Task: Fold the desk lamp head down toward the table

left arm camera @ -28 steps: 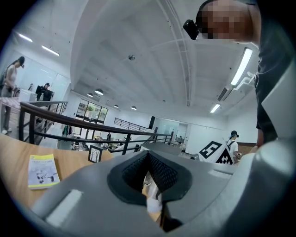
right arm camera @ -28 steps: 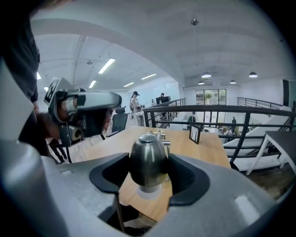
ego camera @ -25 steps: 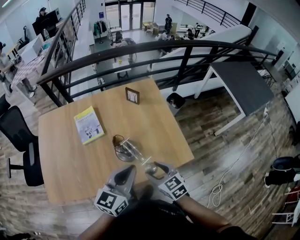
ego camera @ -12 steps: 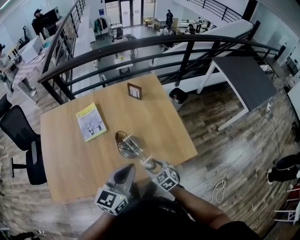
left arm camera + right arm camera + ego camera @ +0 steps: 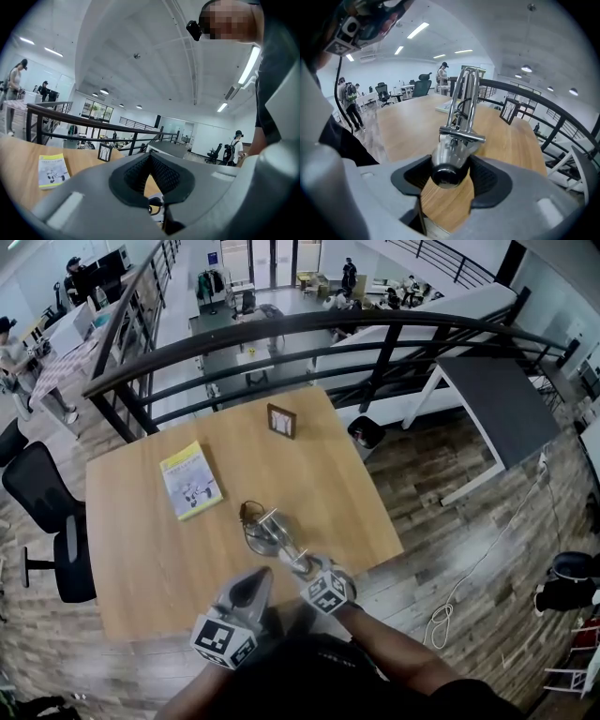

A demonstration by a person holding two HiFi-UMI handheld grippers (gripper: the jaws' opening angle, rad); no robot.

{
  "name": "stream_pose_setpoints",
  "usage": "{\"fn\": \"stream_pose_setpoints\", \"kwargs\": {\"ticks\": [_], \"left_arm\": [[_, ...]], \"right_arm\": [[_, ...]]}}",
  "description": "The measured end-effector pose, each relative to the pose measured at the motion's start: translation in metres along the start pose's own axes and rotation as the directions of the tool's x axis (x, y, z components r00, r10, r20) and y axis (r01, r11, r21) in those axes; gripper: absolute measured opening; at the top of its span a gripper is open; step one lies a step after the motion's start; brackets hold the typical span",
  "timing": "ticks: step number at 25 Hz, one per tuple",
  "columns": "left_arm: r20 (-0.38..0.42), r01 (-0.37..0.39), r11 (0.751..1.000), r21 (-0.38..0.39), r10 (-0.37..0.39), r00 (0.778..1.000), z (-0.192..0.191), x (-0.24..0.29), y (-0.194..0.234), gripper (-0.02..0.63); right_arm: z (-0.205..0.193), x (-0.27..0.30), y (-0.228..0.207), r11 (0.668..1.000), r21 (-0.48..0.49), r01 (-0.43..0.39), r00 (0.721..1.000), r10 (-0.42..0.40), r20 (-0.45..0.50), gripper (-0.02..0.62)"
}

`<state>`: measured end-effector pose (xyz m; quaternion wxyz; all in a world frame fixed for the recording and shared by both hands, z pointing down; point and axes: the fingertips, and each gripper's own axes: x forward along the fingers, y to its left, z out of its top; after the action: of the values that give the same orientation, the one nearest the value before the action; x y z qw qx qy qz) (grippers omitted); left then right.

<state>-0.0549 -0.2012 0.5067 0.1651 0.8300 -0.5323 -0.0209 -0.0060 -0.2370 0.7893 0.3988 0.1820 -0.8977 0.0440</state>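
Observation:
A chrome desk lamp (image 5: 272,532) stands on the wooden table (image 5: 141,549), its round base (image 5: 255,532) by a coiled cord. Its arm leans toward me. My right gripper (image 5: 306,568) is shut on the silver lamp head (image 5: 448,164), which sits between the dark pads (image 5: 487,180) above the tabletop; the twin chrome rods (image 5: 464,96) rise beyond it. My left gripper (image 5: 256,577) hovers just left of the lamp head, over the near table edge. In its own view the left gripper (image 5: 150,159) is shut with nothing between the pads.
A yellow booklet (image 5: 190,481) lies at the table's left and a small picture frame (image 5: 281,420) stands at its far edge. A black railing (image 5: 281,334) runs behind the table. A black office chair (image 5: 42,521) stands to the left.
My right gripper has drawn the lamp head slightly closer to the lamp's base. The left gripper has stayed where it was.

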Motion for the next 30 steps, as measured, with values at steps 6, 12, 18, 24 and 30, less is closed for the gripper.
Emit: {"fn": "stream_pose_setpoints", "kwargs": {"ticks": [6, 12, 18, 24, 30], "left_arm": [[-0.001, 0.000, 1.000, 0.005, 0.000, 1.000, 0.006, -0.001, 0.009, 0.002], [0.001, 0.004, 1.000, 0.007, -0.004, 1.000, 0.008, 0.002, 0.008, 0.002], [0.005, 0.036, 0.999, 0.009, -0.036, 0.999, 0.005, 0.016, -0.009, 0.002], [0.017, 0.117, 0.993, 0.010, -0.117, 0.993, 0.011, 0.039, -0.044, 0.002], [0.039, 0.193, 0.980, 0.052, -0.195, 0.980, 0.023, 0.061, -0.076, 0.002]], "right_arm": [[0.000, 0.012, -0.001, 1.000, -0.016, 0.002, 1.000, -0.003, -0.023, 0.253], [0.000, 0.013, 0.000, 1.000, -0.022, 0.000, 1.000, 0.000, -0.027, 0.253], [0.010, -0.012, -0.002, 0.992, 0.117, -0.039, 0.999, 0.039, 0.001, 0.250], [0.048, -0.080, -0.020, 0.950, 0.305, -0.070, 0.990, 0.028, 0.140, 0.232], [0.109, -0.170, -0.040, 0.936, 0.342, -0.085, 0.935, -0.044, 0.352, 0.091]]}}
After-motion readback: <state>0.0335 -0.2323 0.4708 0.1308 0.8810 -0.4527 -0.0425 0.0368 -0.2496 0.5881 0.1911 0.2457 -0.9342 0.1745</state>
